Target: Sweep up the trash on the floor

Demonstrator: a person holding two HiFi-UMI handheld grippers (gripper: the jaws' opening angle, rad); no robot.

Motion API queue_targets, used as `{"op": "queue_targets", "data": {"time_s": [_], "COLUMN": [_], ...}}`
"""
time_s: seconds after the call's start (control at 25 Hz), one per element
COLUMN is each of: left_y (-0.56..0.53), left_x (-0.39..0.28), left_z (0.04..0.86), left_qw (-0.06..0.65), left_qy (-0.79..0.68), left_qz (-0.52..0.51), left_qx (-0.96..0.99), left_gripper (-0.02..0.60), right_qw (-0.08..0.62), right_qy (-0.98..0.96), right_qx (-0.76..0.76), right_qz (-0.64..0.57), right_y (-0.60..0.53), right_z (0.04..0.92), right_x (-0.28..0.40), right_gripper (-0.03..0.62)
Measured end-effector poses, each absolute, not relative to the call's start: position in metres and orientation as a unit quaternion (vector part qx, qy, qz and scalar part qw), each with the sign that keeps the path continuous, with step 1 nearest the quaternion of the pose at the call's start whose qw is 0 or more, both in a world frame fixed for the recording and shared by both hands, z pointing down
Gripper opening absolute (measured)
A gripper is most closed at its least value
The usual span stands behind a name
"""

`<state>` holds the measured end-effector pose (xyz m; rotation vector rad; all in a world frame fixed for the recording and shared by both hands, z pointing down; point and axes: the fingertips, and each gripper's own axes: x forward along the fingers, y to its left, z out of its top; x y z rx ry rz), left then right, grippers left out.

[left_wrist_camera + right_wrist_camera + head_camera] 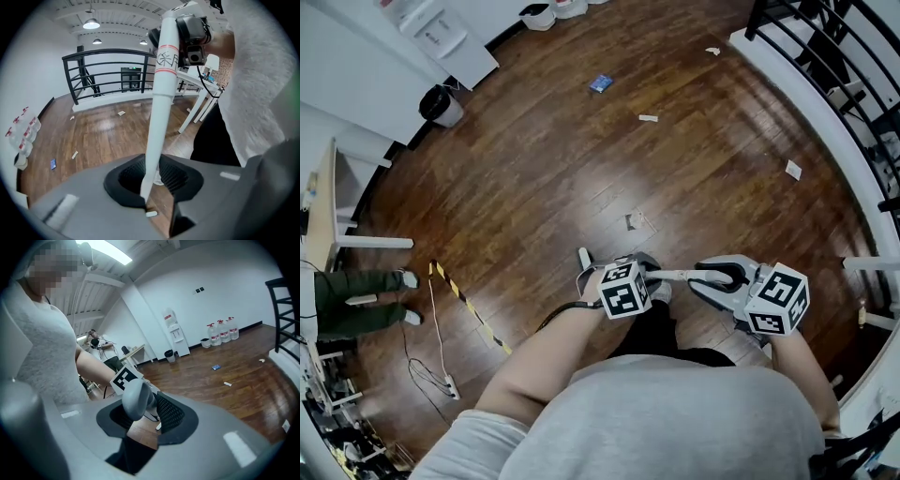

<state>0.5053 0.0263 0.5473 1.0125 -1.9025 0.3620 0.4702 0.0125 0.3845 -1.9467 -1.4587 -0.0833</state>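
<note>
A white broom handle (677,275) runs level between my two grippers, close to the person's waist. My left gripper (652,282) is shut on the white shaft (157,112), which passes between its jaws. My right gripper (714,276) is shut on the handle's rounded grey end (136,398). The broom's head is hidden. Trash lies scattered on the dark wooden floor: a blue wrapper (600,83), a white scrap (648,118), another paper scrap (633,221) nearest my grippers, and a white piece (793,169) by the railing.
A black railing (839,70) on a white curb curves along the right. A black bin (441,105) and a water dispenser (441,37) stand at the far wall. At the left are a white desk (328,216), a seated person's legs (356,295) and a yellow-black strip (469,305).
</note>
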Motion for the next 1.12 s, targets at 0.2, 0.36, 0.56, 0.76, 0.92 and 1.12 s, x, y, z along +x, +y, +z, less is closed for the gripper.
{"op": "queue_targets", "data": {"time_s": [0.2, 0.36, 0.56, 0.76, 0.92, 1.12], "left_y": [0.069, 0.078, 0.076, 0.067, 0.048, 0.015], "left_x": [0.462, 0.436, 0.406, 0.373, 0.349, 0.315], "left_z": [0.553, 0.561, 0.565, 0.565, 0.567, 0.563], "left_qw": [0.46, 0.46, 0.46, 0.455, 0.451, 0.435], "left_qy": [-0.78, -0.784, -0.793, -0.801, -0.799, -0.794], "left_qz": [0.149, 0.148, 0.13, 0.125, 0.127, 0.144], "left_qx": [0.396, 0.389, 0.376, 0.369, 0.377, 0.4], "left_gripper": [0.074, 0.075, 0.074, 0.072, 0.074, 0.072], "right_qw": [0.334, 0.327, 0.345, 0.348, 0.35, 0.347], "right_qy": [-0.58, -0.586, -0.584, -0.589, -0.601, -0.621], "right_qx": [-0.743, -0.741, -0.734, -0.729, -0.719, -0.702], "right_qz": [-0.012, -0.018, -0.022, -0.009, -0.01, -0.011], "right_y": [0.056, 0.069, 0.066, 0.06, 0.04, 0.008], "right_z": [0.388, 0.392, 0.4, 0.399, 0.401, 0.395], "right_x": [0.43, 0.406, 0.369, 0.335, 0.312, 0.279], "right_gripper": [0.12, 0.12, 0.114, 0.114, 0.11, 0.109]}}
